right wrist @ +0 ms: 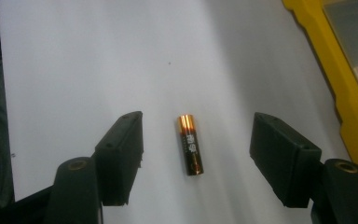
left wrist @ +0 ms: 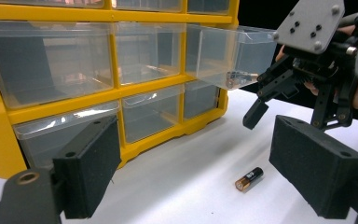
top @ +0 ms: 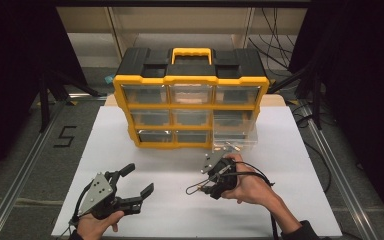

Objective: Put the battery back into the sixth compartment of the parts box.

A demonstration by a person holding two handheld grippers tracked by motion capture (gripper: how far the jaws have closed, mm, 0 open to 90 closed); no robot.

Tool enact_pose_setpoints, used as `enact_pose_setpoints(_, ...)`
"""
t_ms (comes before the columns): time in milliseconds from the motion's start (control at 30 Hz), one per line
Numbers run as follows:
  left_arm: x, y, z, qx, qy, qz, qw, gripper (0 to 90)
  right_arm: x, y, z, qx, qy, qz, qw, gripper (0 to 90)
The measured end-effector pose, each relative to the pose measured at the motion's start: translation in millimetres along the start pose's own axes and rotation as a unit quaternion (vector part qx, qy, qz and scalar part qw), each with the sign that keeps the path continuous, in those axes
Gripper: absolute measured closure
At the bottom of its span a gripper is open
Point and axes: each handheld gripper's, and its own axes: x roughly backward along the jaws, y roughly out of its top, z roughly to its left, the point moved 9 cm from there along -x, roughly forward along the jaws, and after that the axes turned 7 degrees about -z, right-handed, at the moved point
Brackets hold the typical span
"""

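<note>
A yellow organizer [top: 190, 100] is stood on the white table [top: 130, 150], one drawer [left wrist: 233, 56] pulled out. The left gripper [top: 132, 182] is held wide apart. The right gripper [right wrist: 196, 158] is spread around, not touching, a battery [right wrist: 191, 144] lying flat.

Dim surroundings, bright glaring table [top: 130, 125].
</note>
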Motion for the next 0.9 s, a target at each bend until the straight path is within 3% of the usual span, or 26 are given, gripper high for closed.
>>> enact_pose_setpoints(533, 0.2, -0.4, 0.0, 0.000, 0.000, 0.001, 1.0000, 15.6, -26.7, -20.7, 3.8, -0.017, 0.023, 0.052, 0.9982, 39.6)
enact_pose_setpoints(767, 0.1, -0.6, 0.0, 0.000, 0.000, 0.001, 1.0000, 15.6, -36.6, -28.1, 1.8, -0.019, 0.030, 0.074, 0.9967, 46.4)
enact_pose_setpoints(900, 0.1, -0.7, 0.0, 0.000, 0.000, 0.002, 1.0000, 15.6, -42.6, -29.3, 1.3, -0.017, 0.038, 0.071, 0.9966, 50.7)
